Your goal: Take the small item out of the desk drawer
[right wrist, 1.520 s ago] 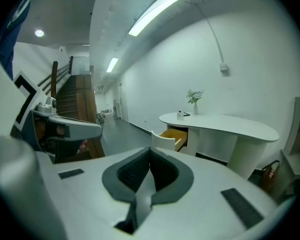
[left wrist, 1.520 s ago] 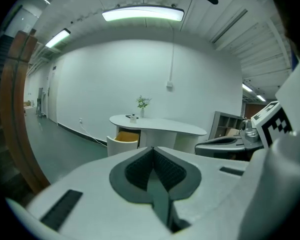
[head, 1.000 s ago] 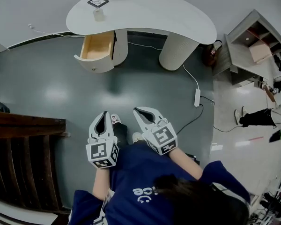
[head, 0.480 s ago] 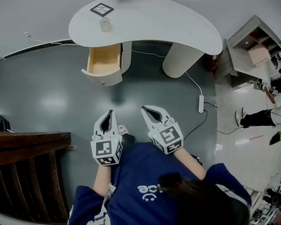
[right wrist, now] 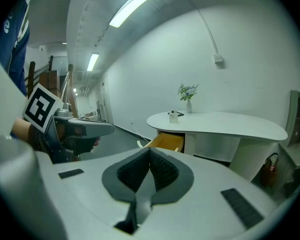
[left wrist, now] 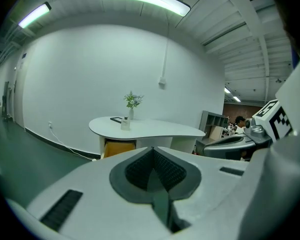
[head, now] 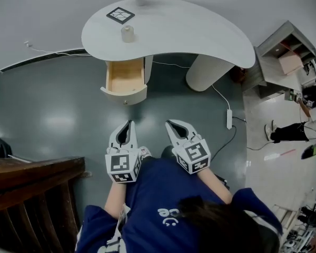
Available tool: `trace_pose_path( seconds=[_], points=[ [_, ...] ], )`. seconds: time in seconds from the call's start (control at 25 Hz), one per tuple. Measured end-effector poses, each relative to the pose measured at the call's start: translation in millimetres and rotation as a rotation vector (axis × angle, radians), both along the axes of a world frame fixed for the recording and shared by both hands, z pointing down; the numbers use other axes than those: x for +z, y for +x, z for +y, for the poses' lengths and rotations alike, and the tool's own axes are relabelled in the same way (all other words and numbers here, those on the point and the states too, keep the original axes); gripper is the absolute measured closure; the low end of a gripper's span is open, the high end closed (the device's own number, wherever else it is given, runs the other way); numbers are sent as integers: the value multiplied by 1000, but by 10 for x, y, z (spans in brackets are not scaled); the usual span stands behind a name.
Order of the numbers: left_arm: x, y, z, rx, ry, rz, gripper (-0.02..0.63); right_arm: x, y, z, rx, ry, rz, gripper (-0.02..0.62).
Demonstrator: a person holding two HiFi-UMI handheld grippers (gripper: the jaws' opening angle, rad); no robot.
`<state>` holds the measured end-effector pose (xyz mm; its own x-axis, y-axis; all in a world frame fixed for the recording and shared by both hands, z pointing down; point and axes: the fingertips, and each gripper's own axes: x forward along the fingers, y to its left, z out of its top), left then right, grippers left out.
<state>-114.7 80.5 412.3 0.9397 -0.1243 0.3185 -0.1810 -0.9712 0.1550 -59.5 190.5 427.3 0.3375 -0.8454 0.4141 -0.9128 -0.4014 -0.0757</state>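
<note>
1 open drawer [head: 125, 77] shows its wooden bottom.

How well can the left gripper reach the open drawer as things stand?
Probably not from here: open floor lies between the shut left gripper and the open drawer. Nothing blocks the way, though.

At the upper centre, a white desk [head: 200, 30] is seen with a pale wood drawer [head: 125, 77]. The floor [head: 47, 109] is dark grey-green. Black-and-white square markers are borne by the white left claw [head: 128, 124] and right claw [head: 172, 124].
</note>
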Motion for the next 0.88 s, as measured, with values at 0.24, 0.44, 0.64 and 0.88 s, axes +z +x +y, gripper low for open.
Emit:
trace_pose_path(
  seconds=[0.24,0.44,0.64,0.88],
  points=[
    [76,27,-106,20,1,-39,603,55,34,-175,-23,-38,11,588],
    [51,89,-176,-7,51,-44,603,88,239,-319,-48,-30,-7,588],
    [53,203,-368,-66,22,-46,603,156,478,-634,-122,-16,-37,588],
    [40,586,-652,-132,20,-64,603,121,969,-1081,-232,0,-46,586]
  ],
)
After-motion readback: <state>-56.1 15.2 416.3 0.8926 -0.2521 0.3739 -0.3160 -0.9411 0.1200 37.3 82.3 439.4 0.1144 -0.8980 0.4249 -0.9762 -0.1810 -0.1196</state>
